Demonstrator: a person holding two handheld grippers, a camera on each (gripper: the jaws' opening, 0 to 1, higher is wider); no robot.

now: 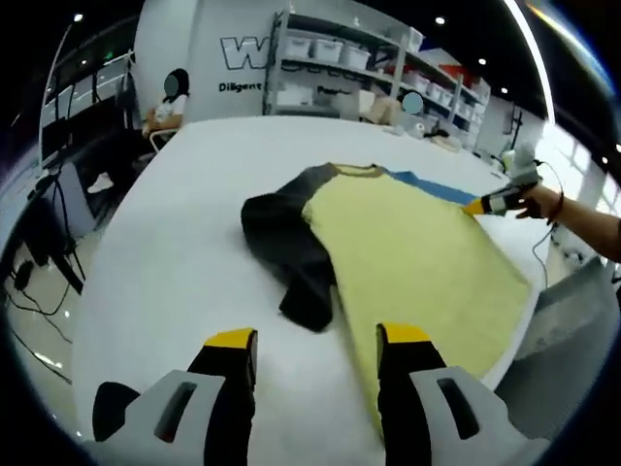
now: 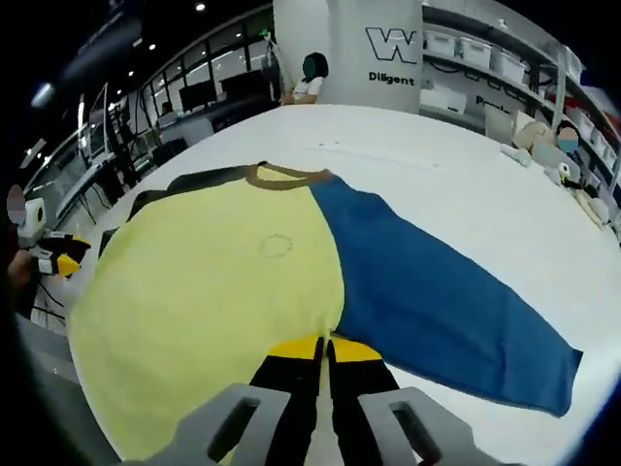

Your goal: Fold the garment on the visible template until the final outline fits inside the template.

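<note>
You are in a big room with shelves (image 1: 374, 68) of bins along the wall, and a wide white table (image 1: 175, 243) is in front of you. Your left gripper (image 1: 317, 342) has its jaws wide apart and holds nothing; one yellow tip sits over the bottom edge of the shirt (image 1: 408, 252). Your right gripper (image 2: 324, 348) has its jaws squeezed together, pinching the shirt where the yellow body meets the blue sleeve (image 2: 437, 301). The shirt lies flat on the table. Its collar (image 2: 286, 176) points away from you toward the far side, the hem is near you, and the dark sleeve (image 1: 291, 252) is bunched up.
</note>
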